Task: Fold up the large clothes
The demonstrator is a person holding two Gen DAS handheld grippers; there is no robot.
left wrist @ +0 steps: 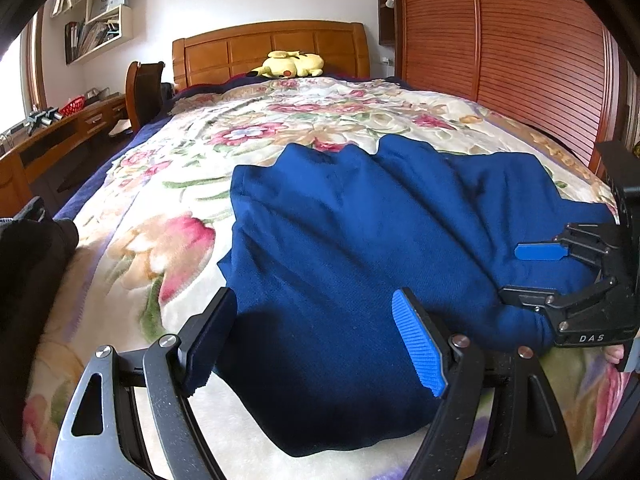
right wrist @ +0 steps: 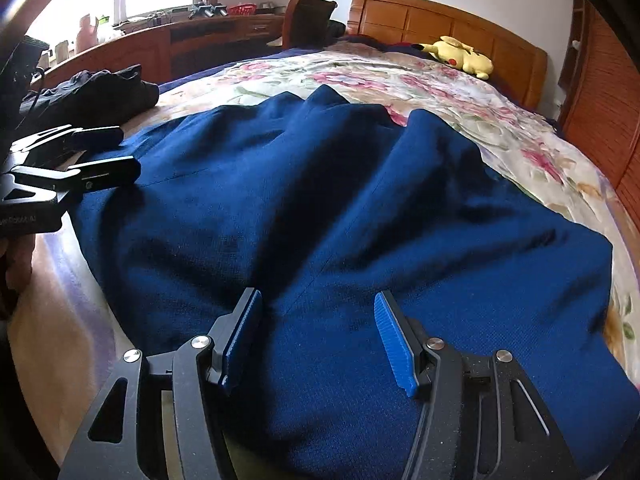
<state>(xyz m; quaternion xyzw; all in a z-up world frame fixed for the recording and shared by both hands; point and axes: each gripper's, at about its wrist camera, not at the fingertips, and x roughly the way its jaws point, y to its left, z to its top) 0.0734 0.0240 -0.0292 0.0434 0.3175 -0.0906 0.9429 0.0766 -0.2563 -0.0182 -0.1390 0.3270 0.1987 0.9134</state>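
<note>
**A:** Where's the garment lying now?

**B:** The dark blue garment [right wrist: 320, 208] lies rumpled across the near part of the bed, on the floral blanket [left wrist: 168, 240]. It's a thick, finely woven cloth with soft ridges running away from me and two peaks at the far edge. My left tool [left wrist: 320, 340] has its fingers spread wide over the near left edge; my right tool [right wrist: 318, 340] is parted too, low over the cloth at the near edge. Neither one is gripping anything.

**A:** What might spoil the fold?

**B:** I'd say bunching. The cloth looks heavy and limp (those ridges aren't smoothed out), so closing on a hump could catch several layers and carry the creases into the fold. The plush blanket may also drag on the fabric, or get pinched along with it.

**A:** Anything else close by?

**B:** A black garment [right wrist: 92, 92] is heaped at the bed's left edge, near enough to snag. The yellow plush toy [left wrist: 290, 65] by the wooden headboard [left wrist: 248, 48] is well apart.
</note>
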